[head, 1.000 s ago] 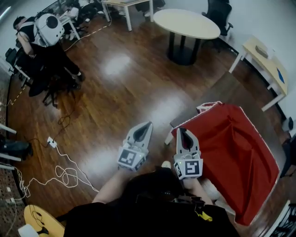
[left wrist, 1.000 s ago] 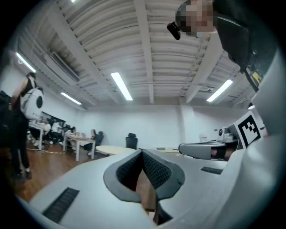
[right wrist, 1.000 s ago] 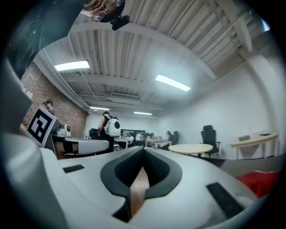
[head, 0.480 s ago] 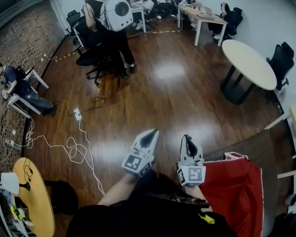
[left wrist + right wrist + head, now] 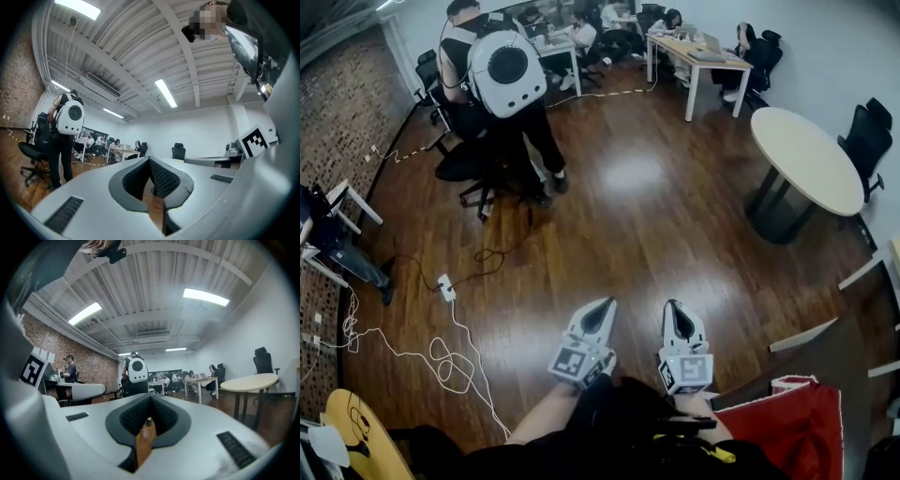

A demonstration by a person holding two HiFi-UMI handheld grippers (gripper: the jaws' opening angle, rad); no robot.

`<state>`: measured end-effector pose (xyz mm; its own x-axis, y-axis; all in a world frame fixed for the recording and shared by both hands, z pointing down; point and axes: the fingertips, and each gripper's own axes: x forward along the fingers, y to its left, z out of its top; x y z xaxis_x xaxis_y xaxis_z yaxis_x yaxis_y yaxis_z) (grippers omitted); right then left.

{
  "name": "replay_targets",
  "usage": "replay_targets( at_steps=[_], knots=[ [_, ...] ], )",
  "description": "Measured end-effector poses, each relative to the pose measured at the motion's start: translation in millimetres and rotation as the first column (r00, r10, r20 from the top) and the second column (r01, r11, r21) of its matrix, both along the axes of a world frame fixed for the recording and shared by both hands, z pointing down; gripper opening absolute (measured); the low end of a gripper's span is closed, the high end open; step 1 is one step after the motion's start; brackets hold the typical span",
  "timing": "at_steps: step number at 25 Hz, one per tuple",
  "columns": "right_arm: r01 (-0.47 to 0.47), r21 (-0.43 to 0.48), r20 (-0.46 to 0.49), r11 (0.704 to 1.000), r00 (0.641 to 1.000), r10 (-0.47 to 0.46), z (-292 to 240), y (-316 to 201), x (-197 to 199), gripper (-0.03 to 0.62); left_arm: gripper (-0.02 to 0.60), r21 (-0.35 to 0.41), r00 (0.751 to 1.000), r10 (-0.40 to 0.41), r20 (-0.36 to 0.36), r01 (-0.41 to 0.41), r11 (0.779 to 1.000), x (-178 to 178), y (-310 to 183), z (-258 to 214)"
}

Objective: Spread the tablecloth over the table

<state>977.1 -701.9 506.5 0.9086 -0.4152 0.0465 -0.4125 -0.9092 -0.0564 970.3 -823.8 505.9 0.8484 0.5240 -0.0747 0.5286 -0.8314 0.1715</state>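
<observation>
Both grippers sit side by side just ahead of your body, tips aimed toward 12 o'clock over the wooden floor (image 5: 656,216). Your left gripper (image 5: 600,307) and right gripper (image 5: 674,309) each have their jaws pressed together, with nothing between them. You'll find the red tablecloth (image 5: 797,427) bunched on the dark table (image 5: 848,361) at about 4 o'clock from your right gripper, touching neither gripper.

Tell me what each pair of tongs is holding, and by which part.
Nothing. The left tongs and right tongs are both shut and empty; the red tablecloth lies apart from them.
</observation>
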Motion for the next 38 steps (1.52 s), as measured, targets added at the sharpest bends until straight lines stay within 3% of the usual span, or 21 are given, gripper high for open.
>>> replay_targets(
  at_steps=[5, 9, 13, 16, 18, 22, 25, 30, 32, 34, 35, 36, 37, 38],
  knots=[
    [-0.046, 0.022, -0.045, 0.999, 0.998, 0.046, -22.5, -33.3, 83.4, 0.006, -0.003, -0.009, 0.993, 0.12, -0.019, -0.12, 0.993, 106.3, -17.6, -15.0],
    [-0.22, -0.007, -0.023, 0.975, 0.975, 0.22, -17.6, 1.3, 118.4, 0.006, -0.003, -0.009, 0.959, 0.28, -0.033, -0.281, 0.96, 163.0, 20.0, -13.7],
    [-0.417, 0.008, -0.007, 0.909, 0.909, 0.417, -9.3, 63.4, 128.6, 0.006, -0.003, 0.004, 0.891, 0.454, -0.016, -0.454, 0.891, 200.7, 82.5, -2.7],
    [-0.576, 0.071, 0.026, 0.814, 0.817, 0.576, -3.2, 121.5, 133.3, 0.005, -0.003, 0.005, 0.818, 0.576, -0.007, -0.576, 0.818, 226.0, 131.1, -7.9],
    [-0.63, 0.13, 0.057, 0.765, 0.775, 0.629, -0.2, 158.4, 147.0, 0.005, -0.003, 0.012, 0.772, 0.635, -0.03, -0.635, 0.772, 242.2, 166.5, -10.9],
    [-0.638, 0.138, -0.016, 0.758, 0.764, 0.645, -24.4, 216.4, 175.7, 0.005, -0.003, 0.002, 0.703, 0.709, -0.061, -0.71, 0.704, 262.2, 245.3, -20.2],
    [-0.664, 0.152, -0.071, 0.732, 0.732, 0.678, -54.0, 269.9, 193.4, 0.005, -0.003, 0.026, 0.648, 0.756, -0.093, -0.757, 0.653, 276.6, 304.7, -48.9],
    [-0.703, 0.153, -0.12, 0.694, 0.684, 0.719, -76.4, 360.1, 226.9, 0.005, -0.003, 0.059, 0.592, 0.793, -0.146, -0.795, 0.604, 311.1, 396.4, -77.2],
    [-0.725, 0.147, -0.136, 0.673, 0.659, 0.739, -79.2, 386.5, 232.7, 0.005, -0.003, 0.063, 0.556, 0.815, -0.162, -0.819, 0.571, 321.0, 430.1, -80.0],
    [-0.762, 0.131, -0.149, 0.634, 0.617, 0.772, -80.8, 408.1, 225.9, 0.005, -0.003, 0.057, 0.511, 0.846, -0.154, -0.85, 0.524, 326.2, 465.2, -78.4],
    [-0.792, 0.123, -0.146, 0.597, 0.581, 0.801, -79.2, 419.6, 216.8, 0.005, -0.003, 0.052, 0.479, 0.866, -0.141, -0.87, 0.49, 325.2, 484.2, -75.8],
    [-0.83, 0.119, -0.136, 0.545, 0.53, 0.837, -75.9, 432.6, 203.6, 0.005, -0.003, 0.05, 0.434, 0.892, -0.126, -0.895, 0.443, 320.3, 505.0, -72.5],
    [-0.873, 0.118, -0.122, 0.474, 0.461, 0.879, -71.5, 446.6, 185.6, 0.005, -0.003, 0.053, 0.371, 0.922, -0.11, -0.924, 0.378, 310.1, 527.9, -68.9],
    [-0.915, 0.119, -0.107, 0.387, 0.375, 0.921, -66.4, 461.3, 162.7, 0.005, -0.003, 0.057, 0.29, 0.952, -0.095, -0.953, 0.296, 293.9, 552.4, -64.6]
  ],
)
